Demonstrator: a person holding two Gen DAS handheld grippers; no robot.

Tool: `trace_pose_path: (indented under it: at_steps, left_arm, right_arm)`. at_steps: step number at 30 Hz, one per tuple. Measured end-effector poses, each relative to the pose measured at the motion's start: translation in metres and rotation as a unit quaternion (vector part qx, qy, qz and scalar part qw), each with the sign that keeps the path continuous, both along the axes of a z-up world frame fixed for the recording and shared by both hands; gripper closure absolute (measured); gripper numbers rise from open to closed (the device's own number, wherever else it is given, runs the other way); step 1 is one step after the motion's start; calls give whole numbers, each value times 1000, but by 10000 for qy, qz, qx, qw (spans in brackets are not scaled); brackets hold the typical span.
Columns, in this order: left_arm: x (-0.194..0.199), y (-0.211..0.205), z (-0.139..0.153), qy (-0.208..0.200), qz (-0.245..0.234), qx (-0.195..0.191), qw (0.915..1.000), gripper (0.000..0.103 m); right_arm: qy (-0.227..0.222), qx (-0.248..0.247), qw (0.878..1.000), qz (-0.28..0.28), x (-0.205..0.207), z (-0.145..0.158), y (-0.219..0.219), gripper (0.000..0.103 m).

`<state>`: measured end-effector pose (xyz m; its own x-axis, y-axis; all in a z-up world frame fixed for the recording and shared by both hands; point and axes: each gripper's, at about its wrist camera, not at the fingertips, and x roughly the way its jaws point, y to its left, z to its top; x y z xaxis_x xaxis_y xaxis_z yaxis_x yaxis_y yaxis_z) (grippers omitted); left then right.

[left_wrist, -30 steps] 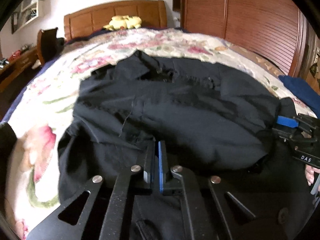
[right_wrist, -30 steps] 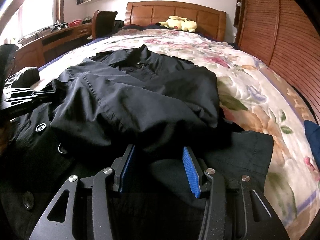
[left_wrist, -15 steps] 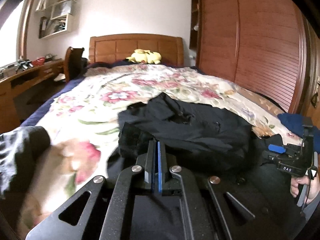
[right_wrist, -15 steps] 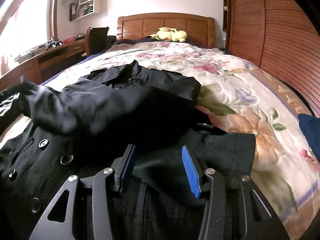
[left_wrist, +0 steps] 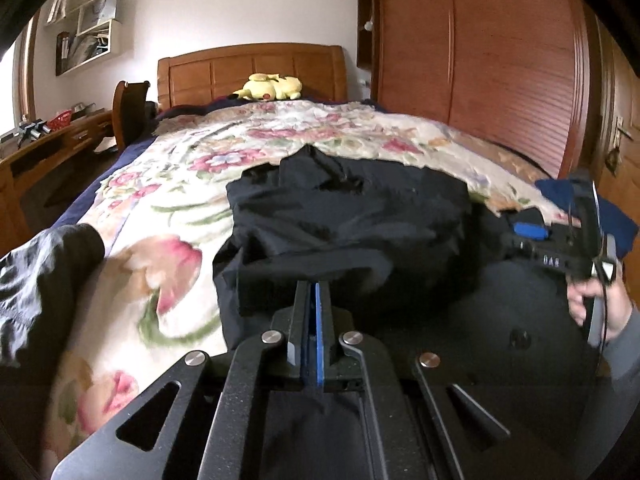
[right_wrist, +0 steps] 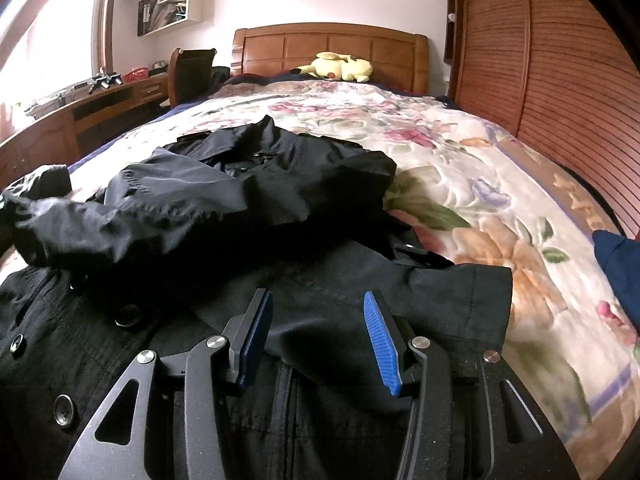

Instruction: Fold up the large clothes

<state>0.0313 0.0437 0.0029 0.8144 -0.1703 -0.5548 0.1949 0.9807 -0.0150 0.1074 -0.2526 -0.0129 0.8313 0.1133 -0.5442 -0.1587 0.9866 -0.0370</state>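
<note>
A large black coat (left_wrist: 352,216) lies rumpled on the floral bedspread (left_wrist: 168,216). My left gripper (left_wrist: 312,292) is shut, its tips pinching a fold of the coat at the near edge. In the right wrist view the coat (right_wrist: 248,200) has one sleeve (right_wrist: 72,220) stretched to the left, with the buttoned front (right_wrist: 64,360) lying flat below it. My right gripper (right_wrist: 316,320) stands open just over the coat's near part, and no cloth is pressed between its pads. A hand holds the right gripper (left_wrist: 524,232) at the coat's right side.
A yellow plush toy (right_wrist: 340,66) rests by the wooden headboard (right_wrist: 332,46). A desk (right_wrist: 100,108) and a chair (right_wrist: 192,72) stand to the left, a slatted wardrobe (right_wrist: 560,80) to the right. A blue cloth (right_wrist: 620,268) lies on the bed's right edge, a dark garment (left_wrist: 40,280) on its left.
My left gripper has drawn back and a little up, staying shut. The coat's sleeve has been pulled leftward off the coat's front, baring the buttons. The right gripper has stayed put.
</note>
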Motion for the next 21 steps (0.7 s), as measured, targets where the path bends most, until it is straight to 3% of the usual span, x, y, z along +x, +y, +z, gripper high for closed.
trace_pose_path:
  at_steps: [3,7,12,21]
  left_arm:
    - [-5,9,-1,30,46,-66,10000,97]
    - [-3,22,3,-114,293,-30,9995,61]
    - [16,39,3,-11,443,-189,9988,36]
    - [75,49,-17,642,611,-145,9960,36]
  right_arm:
    - [3,-50,10000,2,1,0,1,54]
    - [22,-133,9999,25,3,-1,3,54]
    - [54,-157,9998,58,3,-2,2,54]
    - [110,-190,9997,114,5,-3,3,54]
